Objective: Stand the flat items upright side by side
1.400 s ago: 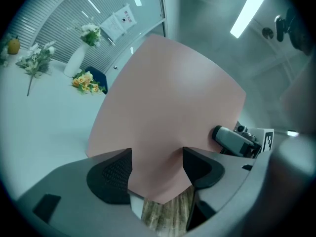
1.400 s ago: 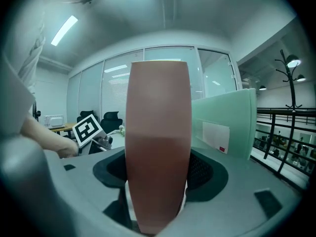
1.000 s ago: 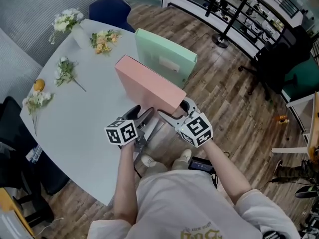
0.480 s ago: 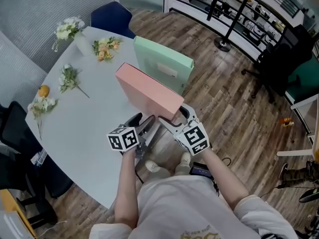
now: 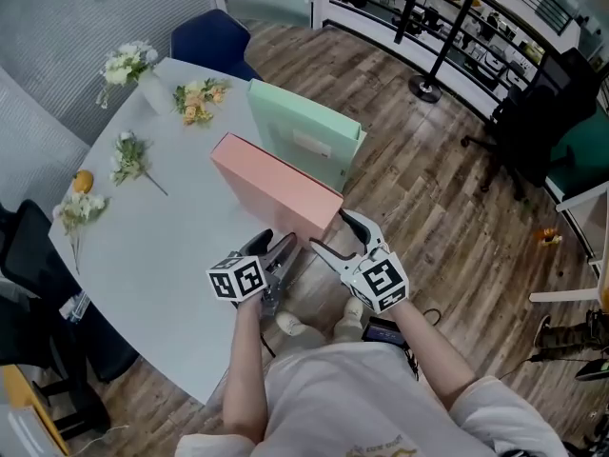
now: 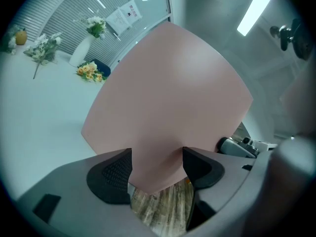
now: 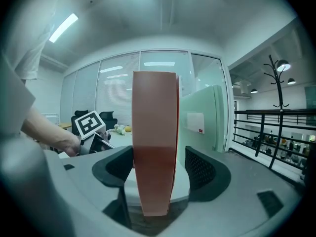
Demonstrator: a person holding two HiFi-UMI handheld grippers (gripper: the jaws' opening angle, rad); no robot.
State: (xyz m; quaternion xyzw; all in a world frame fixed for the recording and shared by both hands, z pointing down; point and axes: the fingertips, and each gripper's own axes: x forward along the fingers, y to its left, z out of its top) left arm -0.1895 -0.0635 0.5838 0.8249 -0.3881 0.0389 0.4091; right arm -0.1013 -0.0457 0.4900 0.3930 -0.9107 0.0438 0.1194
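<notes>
I count two flat file boxes, two grippers, four bunches of flowers and one small orange fruit [image 5: 84,180] on the pale table [image 5: 162,246]. The pink file box [image 5: 276,193] stands upright on a long edge at the table's near edge. It is a plain salmon slab with no label that I can see, and its narrow end faces me. Just beside it on the far side, the mint-green file box [image 5: 304,136] also stands upright, roughly parallel, with a white label on its broad face. My left gripper [image 5: 276,255] has its jaws spread, and the pink box's lower corner reaches in between them. I can't tell whether the pads touch it. My right gripper [image 5: 328,231] straddles the narrow end with its jaws apart, and a sliver of gap shows at the right pad. The flowers are a white bunch [image 5: 127,62], a yellow-orange bunch [image 5: 198,98], a loose sprig [image 5: 128,157] and a pale bunch [image 5: 78,208] beside the fruit.
</notes>
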